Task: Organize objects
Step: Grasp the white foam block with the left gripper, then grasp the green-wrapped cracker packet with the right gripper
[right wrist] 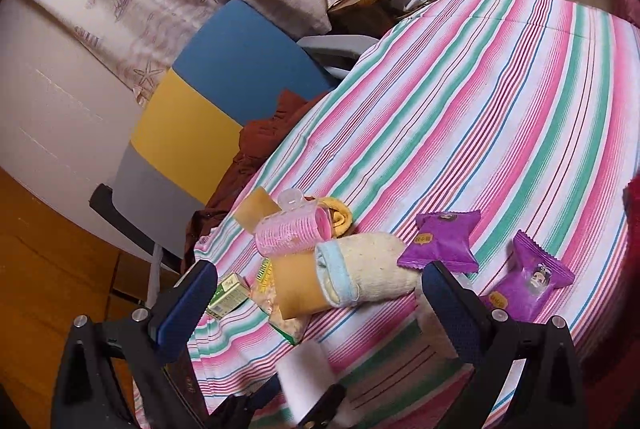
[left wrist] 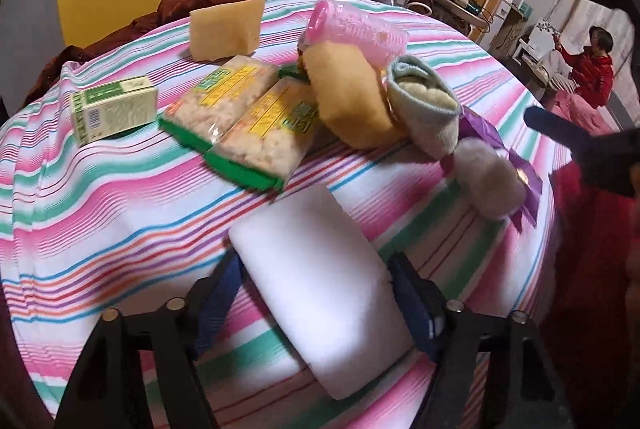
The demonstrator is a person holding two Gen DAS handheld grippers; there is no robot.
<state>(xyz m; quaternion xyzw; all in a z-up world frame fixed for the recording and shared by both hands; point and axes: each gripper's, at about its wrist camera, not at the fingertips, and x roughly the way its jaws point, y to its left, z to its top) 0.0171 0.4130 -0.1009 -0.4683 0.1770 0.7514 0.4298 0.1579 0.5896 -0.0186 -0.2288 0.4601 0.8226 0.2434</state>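
We are holding a white foam block [left wrist: 320, 285] between the blue pads [left wrist: 412, 293] of the left hand-held gripper [left wrist: 316, 301], which is clamped on it just above the striped cloth [left wrist: 120, 213] covering the desk, at about 6 o'clock in the left wrist view. The right hand-held gripper [right wrist: 320, 293] is hanging with its fingers spread wide and empty, over the near edge of the pile.

Beyond the block, the objects are crowding together: two rice-snack packets [left wrist: 244, 117] lying side by side at 11 o'clock, a green box [left wrist: 114, 107] well apart at 10 o'clock, a tan sponge wedge [left wrist: 226, 29] behind them, and a pink hair roller [left wrist: 352, 29] resting on a yellow cloth roll [left wrist: 348, 97] beside a rolled pale-blue towel [left wrist: 424, 105]. Two purple candy wrappers [right wrist: 448, 241] are lying at 3 o'clock in the right wrist view.

We are judging the step to be placing the block among like items. To do it well, we are keeping the squeeze light, since foam deforms, lowering it flat onto bare cloth, and steering clear of the packets so nothing gets nudged. The block looks motion-blurred, so its exact edge is hard to tell
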